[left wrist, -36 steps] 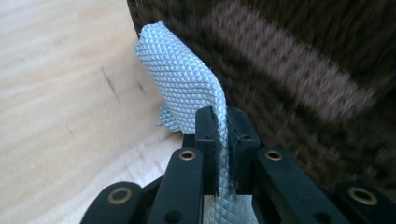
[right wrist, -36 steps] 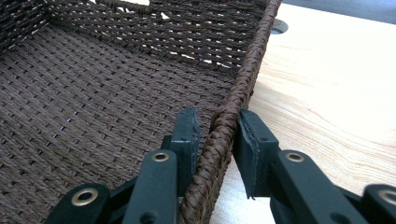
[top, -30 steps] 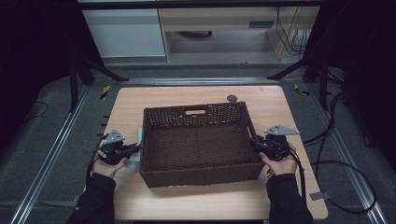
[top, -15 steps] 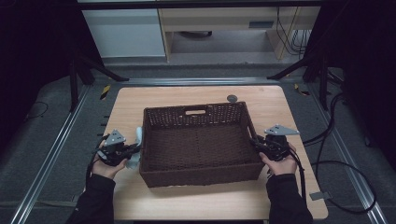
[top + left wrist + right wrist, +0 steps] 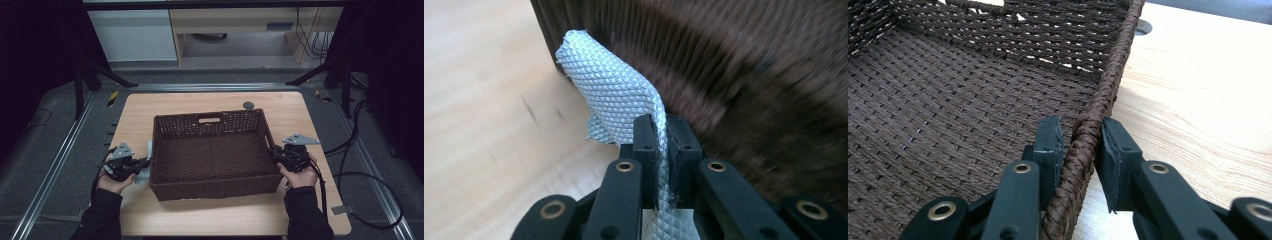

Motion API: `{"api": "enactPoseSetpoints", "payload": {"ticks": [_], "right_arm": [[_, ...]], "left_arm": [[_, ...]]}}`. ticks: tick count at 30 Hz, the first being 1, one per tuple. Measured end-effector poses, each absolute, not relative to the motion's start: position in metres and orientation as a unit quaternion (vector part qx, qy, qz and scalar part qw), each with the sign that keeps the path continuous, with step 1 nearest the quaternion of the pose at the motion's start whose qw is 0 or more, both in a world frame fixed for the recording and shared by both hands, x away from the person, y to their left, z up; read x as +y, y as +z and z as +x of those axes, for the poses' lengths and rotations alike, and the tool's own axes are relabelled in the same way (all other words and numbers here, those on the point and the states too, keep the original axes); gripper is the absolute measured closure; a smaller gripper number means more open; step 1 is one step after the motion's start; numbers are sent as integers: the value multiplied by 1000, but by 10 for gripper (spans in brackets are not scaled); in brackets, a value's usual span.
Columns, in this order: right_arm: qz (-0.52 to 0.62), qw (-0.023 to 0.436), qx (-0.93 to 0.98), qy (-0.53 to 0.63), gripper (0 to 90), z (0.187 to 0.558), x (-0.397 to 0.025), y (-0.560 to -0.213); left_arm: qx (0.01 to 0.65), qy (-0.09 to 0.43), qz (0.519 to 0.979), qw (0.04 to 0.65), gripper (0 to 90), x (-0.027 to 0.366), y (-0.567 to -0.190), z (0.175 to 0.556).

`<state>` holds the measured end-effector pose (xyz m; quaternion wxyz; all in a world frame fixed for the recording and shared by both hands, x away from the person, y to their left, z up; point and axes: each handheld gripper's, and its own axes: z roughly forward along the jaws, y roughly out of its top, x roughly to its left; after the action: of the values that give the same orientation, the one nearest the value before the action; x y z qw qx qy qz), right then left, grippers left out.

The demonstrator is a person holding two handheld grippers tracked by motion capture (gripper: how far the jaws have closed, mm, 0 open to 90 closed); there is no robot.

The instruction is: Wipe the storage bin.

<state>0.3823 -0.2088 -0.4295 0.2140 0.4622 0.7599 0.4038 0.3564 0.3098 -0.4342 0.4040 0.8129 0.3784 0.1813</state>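
A dark brown woven basket [image 5: 212,187] stands in the middle of the wooden table [image 5: 300,112]. My left gripper [image 5: 142,163] is at its left outer wall, shut on a silvery, diamond-textured strip [image 5: 614,95]. The strip curls up against the basket's wall [image 5: 749,75] and shows pale [image 5: 146,169] in the high view. My right gripper [image 5: 272,152] is at the basket's right side. In the right gripper view its jaws [image 5: 1080,132] straddle the braided rim [image 5: 1113,75], one pad inside and one outside, pressed on it. The basket's inside is bare.
A small grey round disc [image 5: 248,105] sits in the table behind the basket. Metal rails [image 5: 60,165] run along the floor on both sides, and cables [image 5: 360,175] trail at the right. The table's far and near strips are free.
The left gripper with the silvery strip has shifted slightly toward the near side beside the basket. The right gripper and basket stay where they were.
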Motion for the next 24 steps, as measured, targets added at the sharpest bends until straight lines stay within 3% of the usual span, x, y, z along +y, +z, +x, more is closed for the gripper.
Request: {"api": "enactPoseSetpoints", "payload": {"ticks": [7,14,17,21,24], "right_arm": [[465,220,760,398,729,383,-208,-429],[473,229,755,393,721,384,-212,-429],[470,236,753,397,671,383,-213,-429],[466,251,742,412,565,380,-216,-427],[463,247,734,431,556,377,-220,-422]], "left_arm": [[358,197,809,423,841,311,-418,351],[364,159,833,384,841,301,-446,356],[368,134,845,365,841,295,-463,358],[367,138,846,360,841,294,-463,356],[367,153,837,376,841,300,-452,352]]}}
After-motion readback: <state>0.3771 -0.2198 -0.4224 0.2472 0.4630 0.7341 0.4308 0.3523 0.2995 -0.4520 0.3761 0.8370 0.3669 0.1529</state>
